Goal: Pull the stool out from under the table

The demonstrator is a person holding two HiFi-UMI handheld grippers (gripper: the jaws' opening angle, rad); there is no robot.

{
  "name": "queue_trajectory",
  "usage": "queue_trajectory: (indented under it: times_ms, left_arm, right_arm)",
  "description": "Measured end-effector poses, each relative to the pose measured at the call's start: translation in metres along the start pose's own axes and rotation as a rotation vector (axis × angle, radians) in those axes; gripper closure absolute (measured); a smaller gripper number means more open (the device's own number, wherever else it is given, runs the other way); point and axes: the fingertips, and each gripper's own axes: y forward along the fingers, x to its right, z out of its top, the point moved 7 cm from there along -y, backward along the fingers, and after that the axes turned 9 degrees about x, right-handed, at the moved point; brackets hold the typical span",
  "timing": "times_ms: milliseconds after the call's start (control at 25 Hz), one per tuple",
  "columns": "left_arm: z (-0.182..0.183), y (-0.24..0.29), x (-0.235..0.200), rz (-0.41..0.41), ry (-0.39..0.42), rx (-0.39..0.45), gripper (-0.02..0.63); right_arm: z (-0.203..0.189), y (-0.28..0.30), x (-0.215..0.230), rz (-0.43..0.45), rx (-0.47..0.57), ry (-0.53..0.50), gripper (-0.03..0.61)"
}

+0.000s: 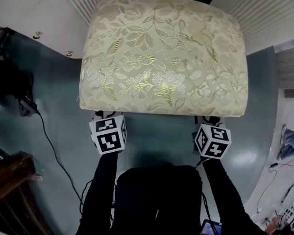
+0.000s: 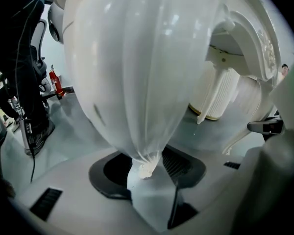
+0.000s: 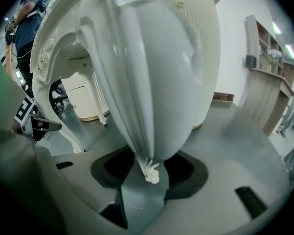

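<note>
Stool (image 1: 164,53) fills the upper centre of the head view. The seat's long axis runs left to right, and its rear edge lies at the frame's top, flanked by the white table (image 1: 24,13). Your left gripper (image 1: 105,117) is clamped on the near-left leg (image 2: 137,72) and your right gripper (image 1: 208,121) on the near-right leg (image 3: 157,82). Both sit just under the seat's lower edge, level, neither nearer. The stool lies straight up-frame of them, so the pull runs toward frame bottom. Judgement: draw evenly, or it yaws.
</note>
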Motion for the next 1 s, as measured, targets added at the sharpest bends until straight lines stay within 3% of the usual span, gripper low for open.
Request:
queue_trajectory:
  times_ms: [360,480,680,840,1000]
  left_arm:
    - [-0.028,-0.040,0.010,0.012,-0.086,-0.192,0.423]
    - [-0.019,-0.062,0.018,-0.008,-0.101,-0.229,0.425]
    - [0.018,-0.104,0.035,-0.040,-0.087,-0.252,0.512]
    - [0.062,-0.141,0.046,-0.055,-0.097,-0.244,0.595]
    - [0.110,-0.178,0.057,-0.078,-0.114,-0.236,0.606]
  right_arm:
    - [-0.003,-0.042,-0.004,-0.027,-0.131,0.035,0.391]
    - [0.002,-0.064,-0.012,-0.009,-0.176,0.024,0.446]
    - [0.036,-0.104,-0.019,0.024,-0.208,0.004,0.563]
    - [0.074,-0.141,-0.021,0.055,-0.229,0.013,0.574]
    - [0.116,-0.177,-0.023,0.078,-0.238,0.031,0.574]
